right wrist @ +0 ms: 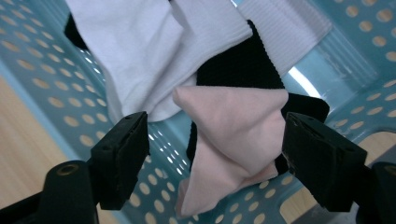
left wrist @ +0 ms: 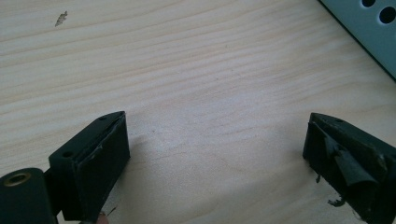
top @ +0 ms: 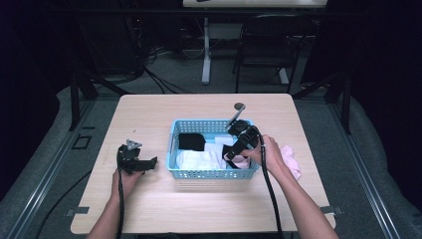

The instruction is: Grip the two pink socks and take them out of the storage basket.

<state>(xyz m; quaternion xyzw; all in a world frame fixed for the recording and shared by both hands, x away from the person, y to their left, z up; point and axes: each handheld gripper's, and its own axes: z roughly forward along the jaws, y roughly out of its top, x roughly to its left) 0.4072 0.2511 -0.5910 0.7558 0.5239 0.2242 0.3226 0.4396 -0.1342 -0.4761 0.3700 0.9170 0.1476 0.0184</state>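
Around: a light blue perforated basket [top: 214,173] stands mid-surface on the pale wooden surface [top: 164,209]. Inside it lie a white cloth [top: 196,159] at the near left, a black cloth [top: 190,141] behind that, and a white ribbed piece [right wrist: 285,28] toward the far side. A second pink cloth [top: 290,158] lies on the surface just right of the basket. A small dark round thing [top: 240,106] sits on the surface beyond the basket; I cannot tell what it is.
In the way: the basket's right wall and the white cloth's edge crowd the right tool's reach; the black cloth lies under and behind the pink piece.
Hard to make out: in the high view the right hand [top: 259,152] and its tool cover the pink piece almost wholly, and the room behind is dark. The left gripper view catches just a corner of the basket at its upper right edge.
Pink cloth [right wrist: 233,140]: in the near right corner of the basket, crumpled, lying on the black cloth.
Right tool [right wrist: 215,154]: dipped into the basket, jaws partly open, standing on either side of the pink cloth; the right pad seems just beside its edge, while the left pad is clear of it.
Left tool [left wrist: 217,154]: resting low over bare surface left of the basket, jaws wide, nothing between them.
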